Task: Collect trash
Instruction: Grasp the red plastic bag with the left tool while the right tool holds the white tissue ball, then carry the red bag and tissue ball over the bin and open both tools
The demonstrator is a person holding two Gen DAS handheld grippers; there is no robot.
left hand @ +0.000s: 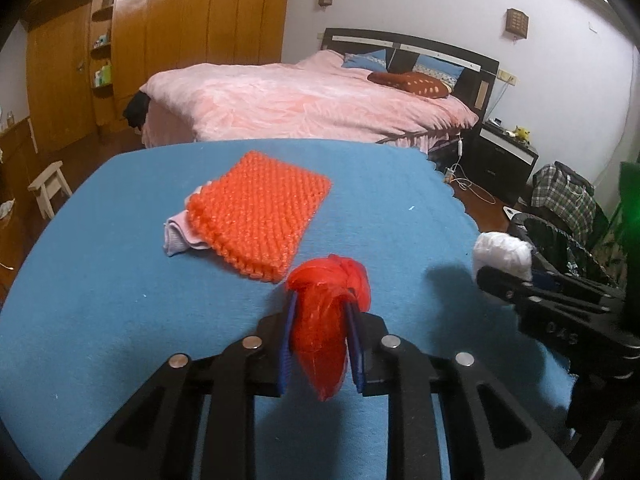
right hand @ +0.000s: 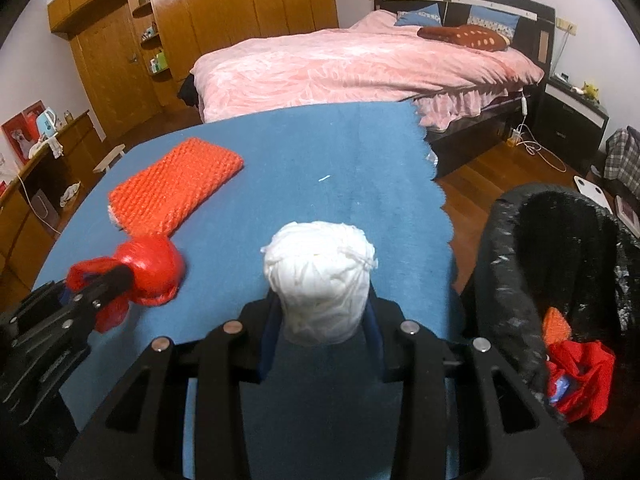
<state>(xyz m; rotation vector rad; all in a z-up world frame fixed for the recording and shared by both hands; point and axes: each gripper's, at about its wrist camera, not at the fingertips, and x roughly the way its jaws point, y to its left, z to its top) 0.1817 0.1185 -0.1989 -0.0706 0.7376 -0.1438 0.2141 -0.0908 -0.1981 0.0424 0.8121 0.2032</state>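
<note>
Trash in the left wrist view is a crumpled red plastic bag (left hand: 326, 312), pinched between the blue-padded fingers of the left gripper (left hand: 320, 304), whose jaws are nearly closed around it just above the blue table cloth (left hand: 120, 300). Beyond it on the cloth lies an orange bubble-wrap pouch (left hand: 256, 216), with a pale pink cloth (left hand: 178, 234) tucked partly under its left edge. At the right edge of this view the right gripper (left hand: 496, 276) holds a white crumpled wad (left hand: 502, 254), near the table's scalloped edge, with the black-lined trash bin (left hand: 560, 240) just behind it. A bed with a pink blanket (left hand: 304, 100) fills the background. In the right wrist view, the white crumpled wad (right hand: 320, 280) sits between the fingers of the right gripper (right hand: 322, 312), the jaws partly closed and gripping its lower half over the blue table cloth (right hand: 340, 152). To the left the left gripper (right hand: 108, 280) clutches the red plastic bag (right hand: 150, 268), which touches the near end of the orange bubble-wrap pouch (right hand: 176, 188). Right of the table stands the trash bin (right hand: 508, 280) (its black liner folded over the rim), and inside it lie a red bag and an orange scrap.
</note>
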